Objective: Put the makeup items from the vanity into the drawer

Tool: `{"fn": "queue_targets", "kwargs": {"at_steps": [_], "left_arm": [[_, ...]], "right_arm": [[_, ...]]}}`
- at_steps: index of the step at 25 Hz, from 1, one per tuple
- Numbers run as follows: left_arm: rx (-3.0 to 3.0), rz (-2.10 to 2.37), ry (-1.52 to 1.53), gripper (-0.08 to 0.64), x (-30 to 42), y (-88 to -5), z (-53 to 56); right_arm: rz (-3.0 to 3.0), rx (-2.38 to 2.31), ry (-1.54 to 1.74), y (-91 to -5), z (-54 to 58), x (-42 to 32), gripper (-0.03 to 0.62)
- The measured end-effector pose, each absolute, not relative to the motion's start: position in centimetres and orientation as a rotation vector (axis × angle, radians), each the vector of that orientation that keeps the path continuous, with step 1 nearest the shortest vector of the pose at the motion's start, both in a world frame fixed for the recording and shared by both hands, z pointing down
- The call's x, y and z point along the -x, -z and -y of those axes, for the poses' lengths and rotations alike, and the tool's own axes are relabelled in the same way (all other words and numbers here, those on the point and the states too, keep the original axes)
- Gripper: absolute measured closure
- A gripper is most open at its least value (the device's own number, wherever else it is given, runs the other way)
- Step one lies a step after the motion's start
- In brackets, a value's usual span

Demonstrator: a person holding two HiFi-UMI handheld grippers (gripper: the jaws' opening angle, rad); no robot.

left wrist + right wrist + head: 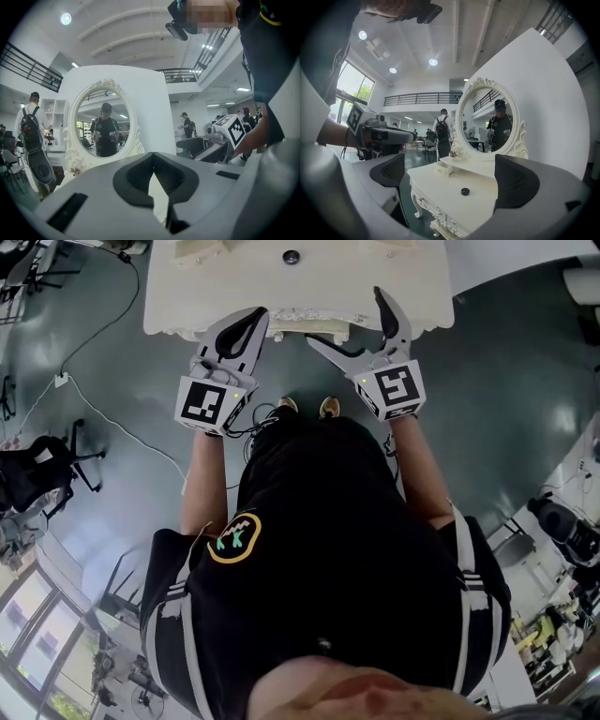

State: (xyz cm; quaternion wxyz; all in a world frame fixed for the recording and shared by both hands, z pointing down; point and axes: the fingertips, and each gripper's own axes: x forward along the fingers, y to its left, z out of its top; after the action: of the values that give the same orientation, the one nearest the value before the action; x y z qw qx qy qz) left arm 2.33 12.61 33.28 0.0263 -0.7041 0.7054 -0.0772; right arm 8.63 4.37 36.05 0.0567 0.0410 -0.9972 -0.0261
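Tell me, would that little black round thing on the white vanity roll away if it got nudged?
Probably not far: the black disc looks low and flat, lying on its face, so it should slide rather than roll. It seems small and likely light, so a slight push may skid it across the smooth vanity top.

We look down on a smooth grey-green floor (506, 362) that catches the light, with a thin cable (98, 334) trailing across it. A black office chair (42, 470) stands off to the left, and tall windows (37, 643) show further along that side. Ahead, the white vanity (234, 287) stands before a white panel (553, 93), its oval mirror (487, 119) in a carved frame. Overhead we get a white ceiling (140, 28) with round lights (433, 62), and a railed balcony (422, 98) runs along the far wall.
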Motion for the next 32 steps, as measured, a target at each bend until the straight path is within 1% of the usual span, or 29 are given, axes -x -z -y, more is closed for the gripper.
{"fn": "queue_targets", "kwargs": {"at_steps": [5, 11, 18, 22, 27, 32], "left_arm": [[2.153, -2.218, 0.243, 0.541, -2.9, -33.8, -11.6], [2.162, -2.22, 0.232, 0.541, -0.6, -34.5, -10.7], [2.192, -2.197, 0.198, 0.541, 5.1, -35.9, -8.3], [2.215, -2.163, 0.21, 0.541, 9.0, -36.3, -5.6], [2.299, -2.132, 0.158, 0.541, 13.9, -36.8, -3.1], [2.351, -2.125, 0.144, 0.541, 17.0, -38.0, -1.3]], "right_arm": [[3.021, -0.096, 0.08, -36.5, -3.2, -9.3, -0.006], [3.015, -0.092, 0.076, -37.1, -2.3, -6.7, -0.006], [2.976, -0.118, 0.097, -38.6, -0.6, -1.4, -0.006], [2.955, -0.147, 0.101, -39.7, 1.6, 3.0, -0.006], [2.916, -0.193, 0.089, -40.6, 3.3, 8.3, -0.006], [2.88, -0.209, 0.092, -42.0, 4.7, 11.3, -0.006]]}}
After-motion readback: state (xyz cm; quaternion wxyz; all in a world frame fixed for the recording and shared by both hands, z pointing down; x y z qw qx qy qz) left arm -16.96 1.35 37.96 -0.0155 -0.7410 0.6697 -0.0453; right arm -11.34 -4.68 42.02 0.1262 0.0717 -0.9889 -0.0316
